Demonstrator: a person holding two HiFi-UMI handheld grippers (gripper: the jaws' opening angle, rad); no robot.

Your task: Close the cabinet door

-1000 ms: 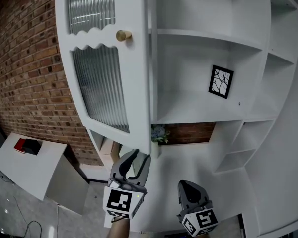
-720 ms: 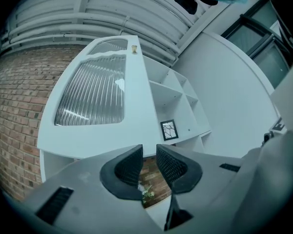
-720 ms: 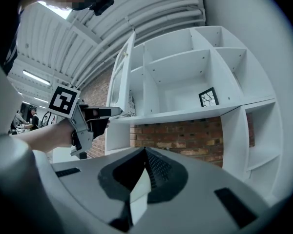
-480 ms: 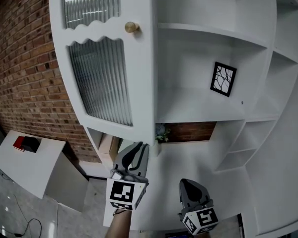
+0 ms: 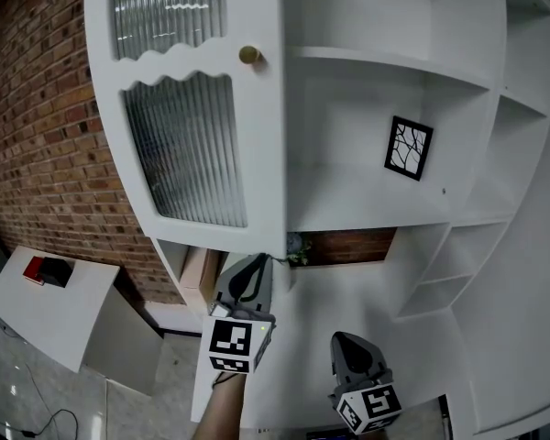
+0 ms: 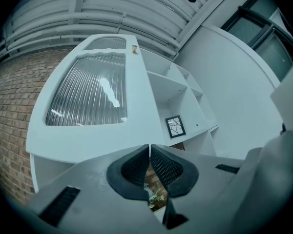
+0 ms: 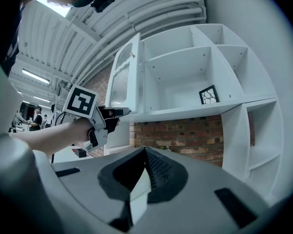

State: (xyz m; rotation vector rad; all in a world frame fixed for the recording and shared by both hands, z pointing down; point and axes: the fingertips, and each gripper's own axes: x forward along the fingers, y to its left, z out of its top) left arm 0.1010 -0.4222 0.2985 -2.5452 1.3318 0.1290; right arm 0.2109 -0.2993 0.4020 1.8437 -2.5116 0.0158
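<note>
Head view: left gripper, jaws just closed empty, sits at the lower corner of the cabinet door, likely to push it shut.

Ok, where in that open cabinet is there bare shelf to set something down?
The upper shelf shows nothing on it. The lower shelf is free from the open door to the framed picture. The brick-backed niche below holds a small plant at its left.

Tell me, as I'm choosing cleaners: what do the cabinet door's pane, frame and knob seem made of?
Pane: ribbed glass, by its vertical flutes and bright reflections.
Frame: probably painted wood or board, smooth matte white.
Knob: likely brass-toned metal, golden and shiny.
</note>
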